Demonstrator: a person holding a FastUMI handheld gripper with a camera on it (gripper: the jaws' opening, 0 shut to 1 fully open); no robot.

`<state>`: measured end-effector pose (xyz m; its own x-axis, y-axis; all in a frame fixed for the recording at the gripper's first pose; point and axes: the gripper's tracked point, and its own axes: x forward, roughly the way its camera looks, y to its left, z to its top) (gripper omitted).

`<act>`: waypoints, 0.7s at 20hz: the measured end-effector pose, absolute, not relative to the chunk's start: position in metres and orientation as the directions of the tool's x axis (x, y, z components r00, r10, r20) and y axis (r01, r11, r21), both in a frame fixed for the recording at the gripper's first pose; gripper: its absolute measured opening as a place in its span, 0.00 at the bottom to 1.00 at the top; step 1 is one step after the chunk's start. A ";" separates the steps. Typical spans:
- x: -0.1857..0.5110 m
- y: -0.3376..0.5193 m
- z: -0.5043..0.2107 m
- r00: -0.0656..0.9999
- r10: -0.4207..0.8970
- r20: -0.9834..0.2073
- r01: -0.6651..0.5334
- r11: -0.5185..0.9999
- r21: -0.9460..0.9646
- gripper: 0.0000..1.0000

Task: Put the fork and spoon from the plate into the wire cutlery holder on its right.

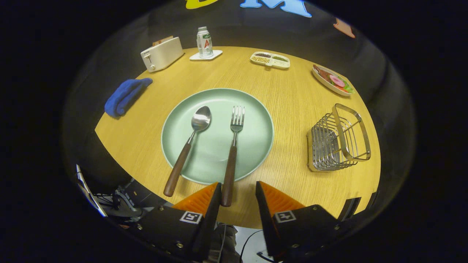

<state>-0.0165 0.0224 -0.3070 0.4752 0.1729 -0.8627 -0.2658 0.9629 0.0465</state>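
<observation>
Fork (233, 153) handle end between spread tool (238, 191) fingers, contact unclear.

A staged dining setup inside a recording booth: beyond the gripper (238, 190), whose fingers stand apart, a wooden table (292, 106) holds a toaster (161, 53), bottle (204, 42) and 2 snack dishes (270, 59), backed by black cloth (380, 73).
</observation>
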 end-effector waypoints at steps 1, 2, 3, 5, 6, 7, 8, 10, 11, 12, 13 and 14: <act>-0.010 0.022 -0.310 0.472 0.176 -0.864 -0.266 0.963 0.051 0.51; -0.016 0.020 -0.309 0.469 0.169 -0.867 -0.259 0.965 0.048 0.35; -0.016 0.019 -0.305 0.466 0.168 -0.869 -0.258 0.965 0.048 0.19; -0.016 0.016 -0.305 0.467 0.157 -0.870 -0.268 0.963 0.029 0.16; -0.015 0.013 -0.305 0.472 0.148 -0.869 -0.282 0.959 0.011 0.15; -0.011 0.011 -0.345 0.488 0.125 -0.864 -0.272 0.962 -0.015 0.16; -0.013 0.002 -0.261 0.480 0.117 -0.869 -0.279 0.960 -0.025 0.03; -0.013 0.009 -0.301 0.480 0.138 -0.866 -0.287 0.958 -0.006 0.03; -0.013 0.006 -0.299 0.476 0.134 -0.869 -0.297 0.955 -0.015 0.03; -0.013 0.005 -0.296 0.471 0.136 -0.872 -0.304 0.953 -0.016 0.03; -0.015 0.004 -0.293 0.461 0.143 -0.876 -0.311 0.950 -0.008 0.03; -0.017 0.002 -0.290 0.449 0.149 -0.881 -0.319 0.948 -0.003 0.03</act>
